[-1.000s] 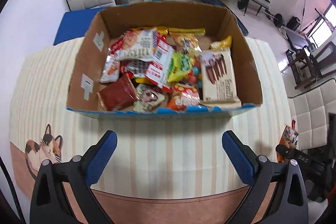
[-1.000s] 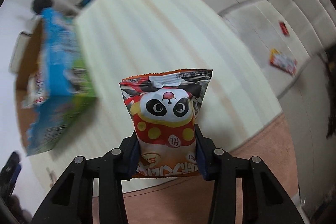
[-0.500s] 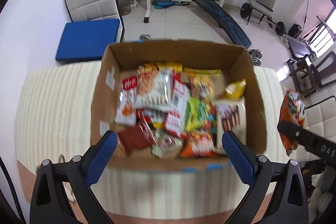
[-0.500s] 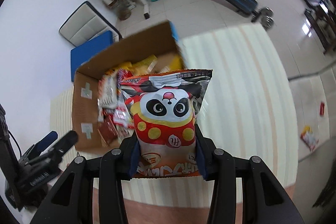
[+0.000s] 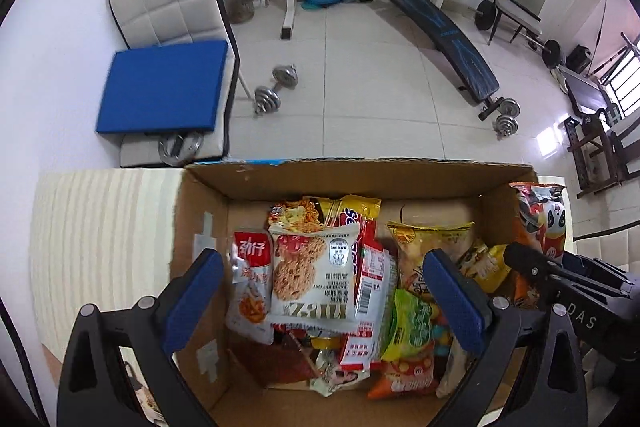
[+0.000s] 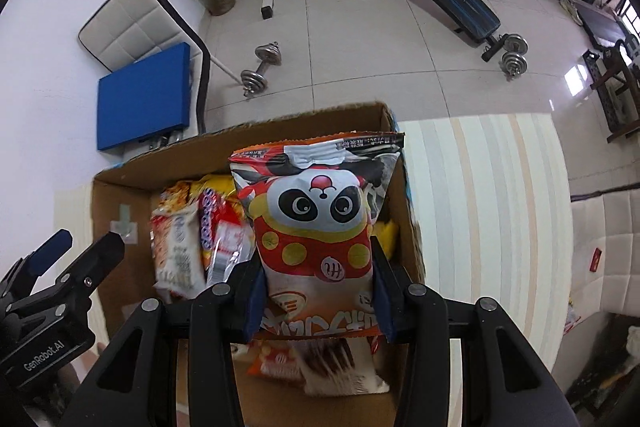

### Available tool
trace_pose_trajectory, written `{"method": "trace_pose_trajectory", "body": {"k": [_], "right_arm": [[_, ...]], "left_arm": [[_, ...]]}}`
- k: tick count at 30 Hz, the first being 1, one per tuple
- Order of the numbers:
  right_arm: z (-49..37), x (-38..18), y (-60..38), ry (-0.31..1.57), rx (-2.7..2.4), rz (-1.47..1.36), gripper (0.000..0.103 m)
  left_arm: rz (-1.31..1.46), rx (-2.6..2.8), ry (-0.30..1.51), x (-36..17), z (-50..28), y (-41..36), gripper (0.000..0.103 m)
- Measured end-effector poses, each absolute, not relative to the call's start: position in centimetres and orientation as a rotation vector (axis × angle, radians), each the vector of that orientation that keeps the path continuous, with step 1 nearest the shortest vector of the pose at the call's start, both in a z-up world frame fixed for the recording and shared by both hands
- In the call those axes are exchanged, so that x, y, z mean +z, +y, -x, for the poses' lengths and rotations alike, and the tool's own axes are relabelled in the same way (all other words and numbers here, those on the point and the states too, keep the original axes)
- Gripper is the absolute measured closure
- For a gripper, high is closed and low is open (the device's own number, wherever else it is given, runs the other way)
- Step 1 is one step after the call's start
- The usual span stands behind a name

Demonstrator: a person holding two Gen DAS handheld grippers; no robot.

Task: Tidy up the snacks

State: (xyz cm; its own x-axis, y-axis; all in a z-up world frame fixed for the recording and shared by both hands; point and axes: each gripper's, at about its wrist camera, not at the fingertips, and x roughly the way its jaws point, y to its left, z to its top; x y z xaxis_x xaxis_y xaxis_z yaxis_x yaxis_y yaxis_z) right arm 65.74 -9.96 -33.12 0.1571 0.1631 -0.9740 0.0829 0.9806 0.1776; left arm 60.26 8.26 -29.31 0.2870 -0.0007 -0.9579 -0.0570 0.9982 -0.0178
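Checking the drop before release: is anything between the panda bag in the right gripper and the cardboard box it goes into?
Nothing visible blocks it. The panda snack bag, clamped in the right gripper, hangs over the open cardboard box. Below lie only loose snack packets. The left gripper, jaws open, hovers over the box's other side.

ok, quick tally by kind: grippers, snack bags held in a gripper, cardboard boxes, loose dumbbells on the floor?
Grippers: 2, the left gripper open and the right gripper shut on a bag
Held snack bags: 1, the panda bag
Cardboard boxes: 1, the cardboard box, already holding many snack packs
Loose dumbbells on floor: 3, near dumbbell, two right dumbbells
Total: 7
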Motion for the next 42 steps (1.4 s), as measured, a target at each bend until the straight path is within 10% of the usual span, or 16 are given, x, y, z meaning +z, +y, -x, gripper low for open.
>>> {"method": "trace_pose_trajectory", "body": {"k": [5, 9, 16, 42], "right_arm": [[-66.4, -34.7, -9.9, 1.444, 0.051, -0.183, 0.053], [-66.4, -34.9, -10.4, 1.436, 0.037, -0.193, 0.023], [-64.7, -33.9, -9.8, 1.414, 0.041, -0.135, 0.013], [-50.3, -23.5, -8.8, 1.209, 0.111, -0.101, 0.007]], "left_arm": [[0.064, 0.045, 1.310, -30.7, -60.8, 8.6, 0.001], [0.072, 0.038, 1.323, -31.0, -60.5, 8.6, 0.001], [0.063, 0.031, 1.323, -30.8, -59.4, 8.3, 0.001], [0.036, 0.017, 1.123, -21.5, -46.5, 8.0, 0.001]]}}
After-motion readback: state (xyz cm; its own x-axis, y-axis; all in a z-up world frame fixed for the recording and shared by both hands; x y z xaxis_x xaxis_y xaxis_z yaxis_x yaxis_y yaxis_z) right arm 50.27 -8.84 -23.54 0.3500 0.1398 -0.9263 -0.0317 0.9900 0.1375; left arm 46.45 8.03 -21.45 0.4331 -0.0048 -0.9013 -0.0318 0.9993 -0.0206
